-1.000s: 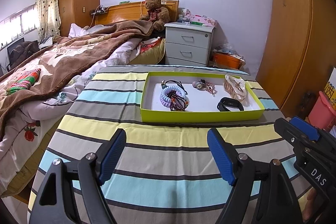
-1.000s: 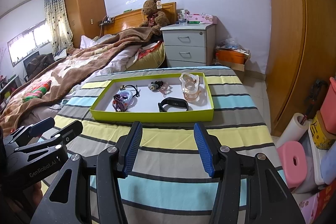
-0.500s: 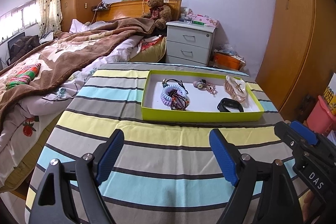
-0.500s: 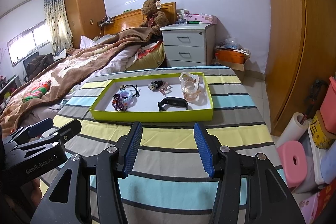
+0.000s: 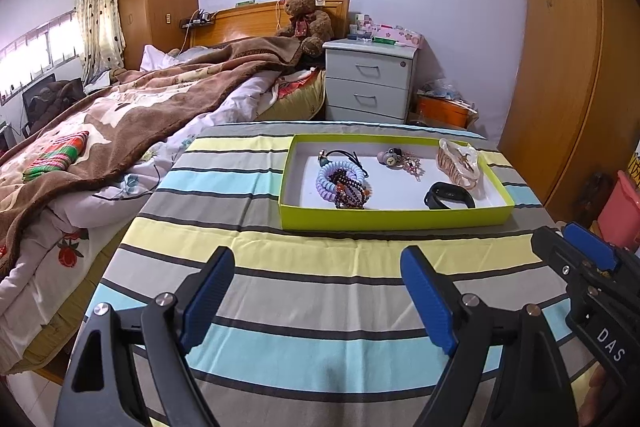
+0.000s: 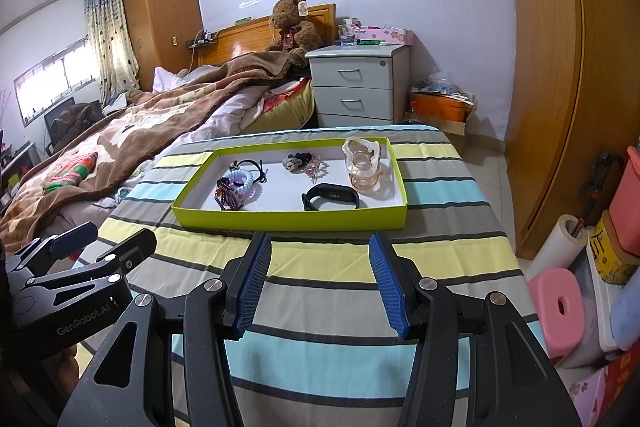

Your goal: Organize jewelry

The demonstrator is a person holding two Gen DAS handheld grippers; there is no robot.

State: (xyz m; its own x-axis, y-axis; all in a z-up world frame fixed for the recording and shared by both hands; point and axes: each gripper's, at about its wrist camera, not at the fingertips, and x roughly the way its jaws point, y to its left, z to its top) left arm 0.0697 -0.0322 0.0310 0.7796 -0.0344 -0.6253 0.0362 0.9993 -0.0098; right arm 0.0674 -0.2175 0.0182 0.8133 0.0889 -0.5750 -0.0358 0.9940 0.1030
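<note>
The left claw (image 5: 318, 297) hovers above the near part of the striped tabletop (image 5: 320, 259), tilted downward, its blue pads spread wide with nothing between them. The right claw (image 6: 320, 281) hangs beside it over the same near edge, likewise tilted down, jaws parted and empty.

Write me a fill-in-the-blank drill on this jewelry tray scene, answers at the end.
1. The black band lies inside the ____ tray.
2. The tray sits on a ____ cloth.
3. Between the pads of the right gripper there is ____.
4. The teddy bear sits by the bed's ____.

Answers: green; striped; nothing; headboard
</note>
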